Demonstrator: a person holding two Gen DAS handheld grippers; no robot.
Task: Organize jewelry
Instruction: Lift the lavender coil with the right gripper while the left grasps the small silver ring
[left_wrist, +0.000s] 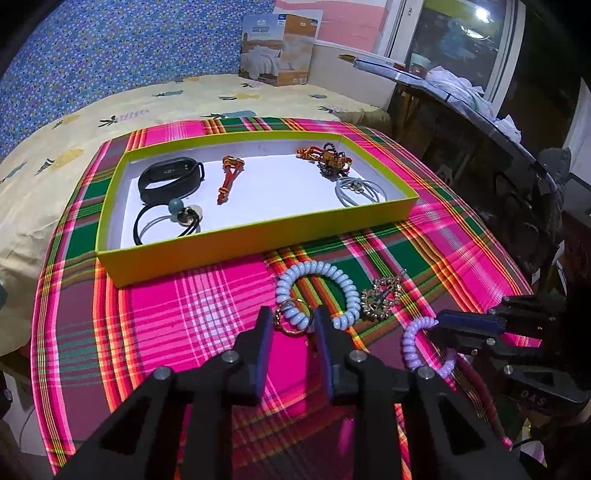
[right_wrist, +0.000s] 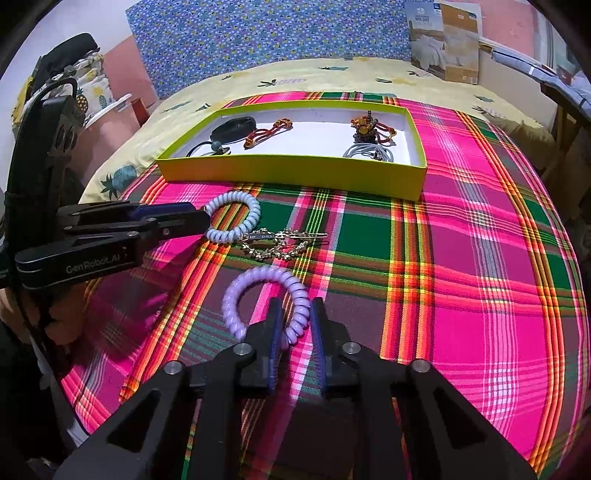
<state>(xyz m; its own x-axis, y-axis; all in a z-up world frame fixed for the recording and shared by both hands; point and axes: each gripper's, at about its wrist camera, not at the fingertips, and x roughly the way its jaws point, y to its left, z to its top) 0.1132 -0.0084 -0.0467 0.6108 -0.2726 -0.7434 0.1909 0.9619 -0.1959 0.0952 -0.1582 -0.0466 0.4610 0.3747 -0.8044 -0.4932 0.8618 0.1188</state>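
Observation:
A yellow-green box (left_wrist: 258, 242) (right_wrist: 295, 171) holds a black fitness band (left_wrist: 171, 177), hair ties and bead jewelry. On the plaid cloth in front lie a pale blue coil bracelet (left_wrist: 332, 280) (right_wrist: 236, 218) with a gold ring (left_wrist: 293, 317), a gold hair clip (left_wrist: 382, 299) (right_wrist: 280, 243) and a purple coil bracelet (left_wrist: 417, 339) (right_wrist: 273, 291). My left gripper (left_wrist: 293, 319) is open, its fingers astride the blue coil's near end and ring. My right gripper (right_wrist: 295, 314) is open, its fingers astride the purple coil's right side.
The plaid cloth (right_wrist: 461, 258) covers a bed with a yellow pineapple sheet (left_wrist: 44, 173). A cardboard package (left_wrist: 277, 48) stands at the back. A cluttered dark table (left_wrist: 480, 110) is at the right.

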